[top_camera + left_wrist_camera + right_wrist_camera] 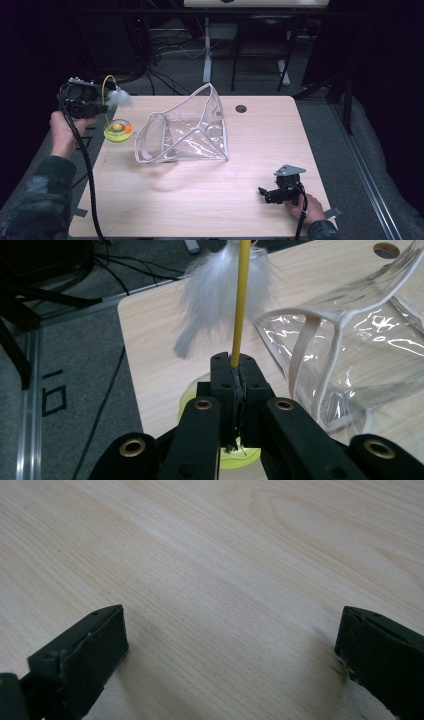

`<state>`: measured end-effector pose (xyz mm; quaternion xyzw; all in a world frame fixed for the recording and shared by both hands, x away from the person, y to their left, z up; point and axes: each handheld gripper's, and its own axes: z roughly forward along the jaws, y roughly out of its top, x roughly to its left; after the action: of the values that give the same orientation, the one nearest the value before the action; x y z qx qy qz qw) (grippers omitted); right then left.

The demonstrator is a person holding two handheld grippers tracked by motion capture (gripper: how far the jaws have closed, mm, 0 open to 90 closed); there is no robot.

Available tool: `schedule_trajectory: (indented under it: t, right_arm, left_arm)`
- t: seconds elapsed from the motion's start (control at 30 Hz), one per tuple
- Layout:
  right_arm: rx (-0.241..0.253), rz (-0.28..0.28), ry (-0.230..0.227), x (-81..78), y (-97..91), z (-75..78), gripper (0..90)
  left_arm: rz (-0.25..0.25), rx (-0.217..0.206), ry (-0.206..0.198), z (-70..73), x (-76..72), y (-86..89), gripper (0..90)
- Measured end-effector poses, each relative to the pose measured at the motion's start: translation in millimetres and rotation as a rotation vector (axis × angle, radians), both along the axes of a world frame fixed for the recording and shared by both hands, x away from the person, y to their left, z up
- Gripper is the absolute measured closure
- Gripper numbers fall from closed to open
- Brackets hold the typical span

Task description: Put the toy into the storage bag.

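Note:
A cat toy has a round yellow-green base [118, 131] with an orange ball, a thin yellow wand [240, 300] and a white feather tuft [119, 98] at the wand's end. My left gripper [102, 107] is shut on the wand, at the table's left edge; the base [239, 455] shows just below its jaws. A clear plastic pouch [185, 131] with white trim stands open-mouthed at the table's middle. My right gripper [262, 191] rests low at the front right, open, with bare wood between its pads [97, 652].
The wooden table [210, 200] has a round cable hole [241, 108] at its back. Cables, desk legs and chair legs stand on the dark floor behind. The pouch [360, 340] lies close to the right of my left gripper.

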<state>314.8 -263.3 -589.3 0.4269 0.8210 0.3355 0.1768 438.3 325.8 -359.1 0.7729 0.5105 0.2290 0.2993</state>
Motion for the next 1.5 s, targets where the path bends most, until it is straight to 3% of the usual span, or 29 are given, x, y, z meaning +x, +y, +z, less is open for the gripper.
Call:
schedule_trajectory:
  t: [0.47, 0.93, 1.23, 1.5]
  right_arm:
    - [0.001, 0.001, -0.002, 0.1, 0.0, -0.1, 0.0]
    - [0.001, 0.003, -0.005, 0.3, -0.1, -0.3, 0.0]
    - [0.001, 0.001, -0.002, 0.1, -0.1, -0.2, 0.0]
    - [0.0, 0.002, -0.003, 0.2, -0.1, -0.1, 0.0]
  left_arm:
    - [-0.012, 0.019, -0.043, 30.0, 1.4, -8.8, 88.1]
    - [-0.046, 0.01, -0.086, 59.0, -1.4, -20.1, 88.1]
    - [-0.063, 0.009, -0.099, 69.8, -1.3, -29.8, 88.0]
    - [-0.113, 0.005, -0.104, 77.8, -2.3, -45.1, 88.1]
